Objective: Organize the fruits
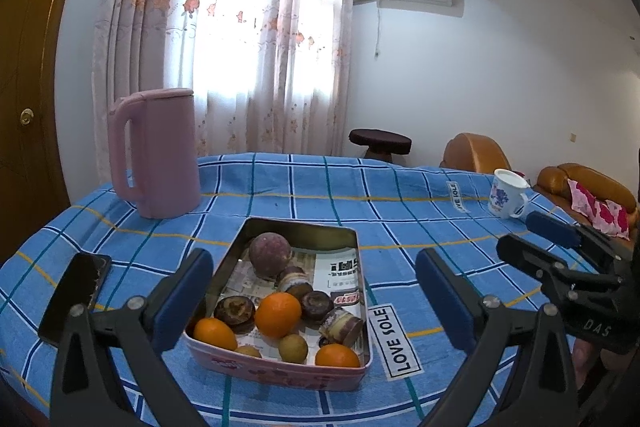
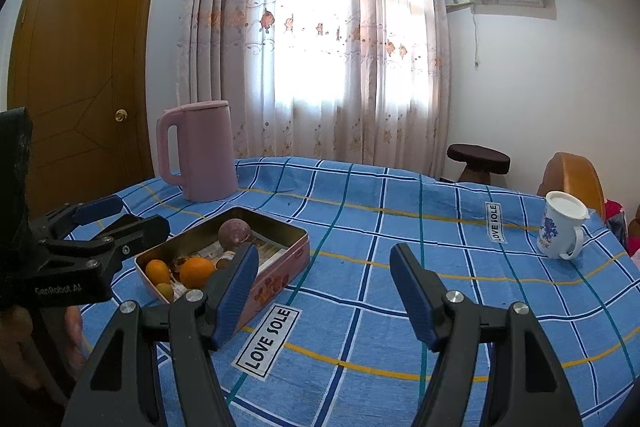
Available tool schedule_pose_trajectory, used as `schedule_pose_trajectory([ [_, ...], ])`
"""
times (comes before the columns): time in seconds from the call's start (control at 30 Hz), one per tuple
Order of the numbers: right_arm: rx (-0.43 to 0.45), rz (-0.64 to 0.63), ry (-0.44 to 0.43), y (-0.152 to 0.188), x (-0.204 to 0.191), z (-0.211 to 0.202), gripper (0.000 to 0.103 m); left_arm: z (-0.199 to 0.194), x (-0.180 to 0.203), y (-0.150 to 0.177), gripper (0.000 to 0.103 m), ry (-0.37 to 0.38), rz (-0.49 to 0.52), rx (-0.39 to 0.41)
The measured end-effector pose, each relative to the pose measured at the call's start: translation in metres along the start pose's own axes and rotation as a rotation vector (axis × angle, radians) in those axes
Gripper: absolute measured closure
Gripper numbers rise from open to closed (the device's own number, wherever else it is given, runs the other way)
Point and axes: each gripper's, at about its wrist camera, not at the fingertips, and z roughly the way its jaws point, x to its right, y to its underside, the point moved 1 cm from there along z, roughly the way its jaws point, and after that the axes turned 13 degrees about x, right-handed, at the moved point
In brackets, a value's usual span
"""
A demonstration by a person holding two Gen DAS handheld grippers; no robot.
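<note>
The left gripper [image 1: 316,291] is held with its jaws wide apart and nothing between the pads, poised just short of a pink tin [image 1: 280,371] that lies on the blue checked cloth [image 1: 400,211]. The right gripper [image 2: 324,291] is likewise open and empty, aimed at bare cloth beside the tin. Inside the tin, three oranges are seen, the largest orange [image 1: 278,315] near the middle, with a round purple fruit [image 1: 270,254] at the far end, small greenish fruits [image 1: 293,347] at the near wall and several dark cut pieces [image 1: 235,311] among them. The fruit is packed closely, so a neighbour could be nudged or rolled when one piece is pinched, and the light tin could be dragged across the loose cloth. A phone [image 1: 78,297] lies just left of the tin, a pink kettle [image 1: 158,155] stands beyond it and a mug [image 1: 506,194] sits well to the right; any could be knocked by a wide swing.
</note>
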Motion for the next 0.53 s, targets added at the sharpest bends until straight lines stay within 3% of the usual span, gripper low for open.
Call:
schedule_pose_trajectory([
  [0.53, -0.025, -0.003, 0.003, 0.0082, 0.0033, 0.0031, 0.033, 0.0012, 0.0035, 0.0029, 0.000, 0.007, 0.011, -0.014],
])
